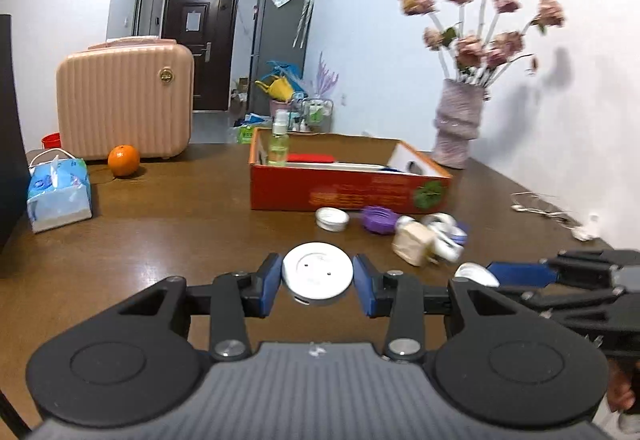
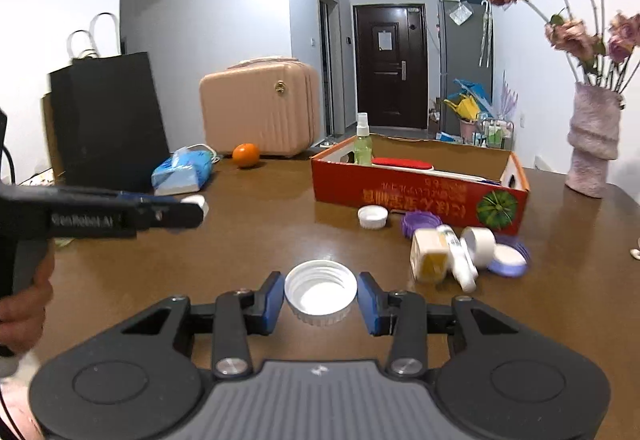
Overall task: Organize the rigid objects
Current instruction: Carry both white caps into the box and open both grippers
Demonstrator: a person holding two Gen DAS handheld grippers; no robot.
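Apparently light, stiff and slick, the round white plastic lid point(image 1: 317, 273) sits clamped across its rim in the left gripper point(image 1: 317, 279); the right gripper point(image 2: 320, 296) likewise grips a threaded white plastic cap point(image 2: 320, 292), both short of the orange cardboard box point(image 2: 420, 196).

A white lid point(image 1: 317, 273) sits between blue pads point(image 1: 271, 276). The cardboard box point(image 2: 420, 196) is orange-red with a green pumpkin print. The ribbed suitcase point(image 1: 124, 100) is pale pink, the orange point(image 1: 123, 160) bright, the tissue pack point(image 1: 58, 192) blue, one cap point(image 2: 420, 222) purple, the table point(image 1: 180, 224) brown.
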